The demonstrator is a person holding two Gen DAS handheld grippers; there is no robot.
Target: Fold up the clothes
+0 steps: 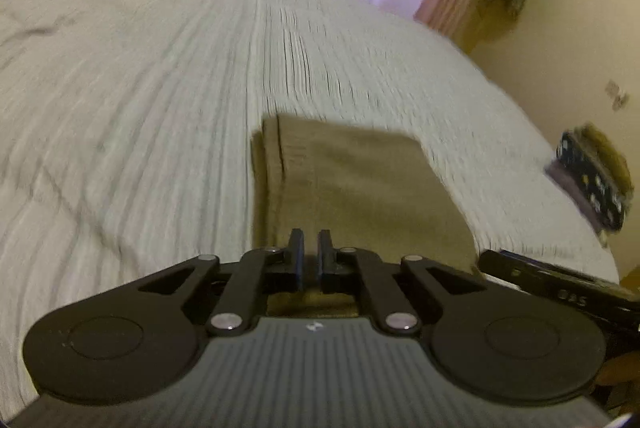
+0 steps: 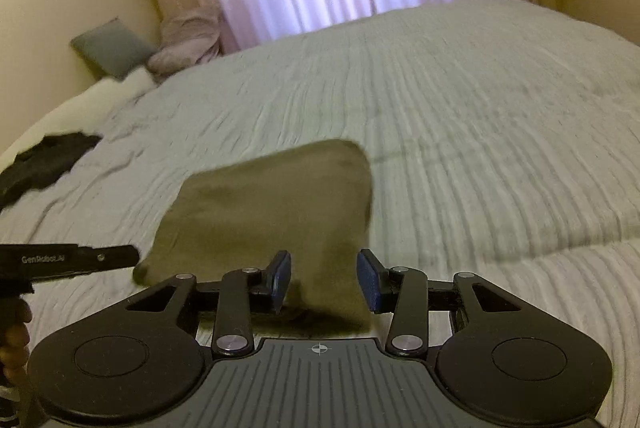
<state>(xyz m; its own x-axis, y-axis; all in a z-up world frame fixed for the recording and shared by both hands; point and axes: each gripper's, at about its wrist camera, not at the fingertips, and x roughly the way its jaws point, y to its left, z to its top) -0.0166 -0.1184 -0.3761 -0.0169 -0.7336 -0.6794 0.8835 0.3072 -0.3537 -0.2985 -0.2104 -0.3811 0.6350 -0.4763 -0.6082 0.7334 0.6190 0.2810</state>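
On the bed [image 1: 160, 75], near its near edge, an olive-brown garment [image 1: 360, 187] is seen folded into a compact rectangle, one doubled edge visible along its left side in the left wrist view. Both views are smeared by motion blur, so the cloth's weave and seams cannot be made out, and the garment's near end is hidden behind the gripper bodies. The left gripper [image 1: 311, 248] is angled down over the garment with its fingers drawn almost together; whether cloth is pinched between them cannot be told. The right gripper [image 2: 323, 278] is tilted down likewise, its blue pads [image 2: 370, 280] held well apart with the cloth's near edge lying between them, though contact cannot be confirmed. A dark garment [image 2: 44, 163] is glimpsed toward the far left edge of the bed, partly cut off. A hand [image 2: 14, 332] is only partly shown at the frame edge.
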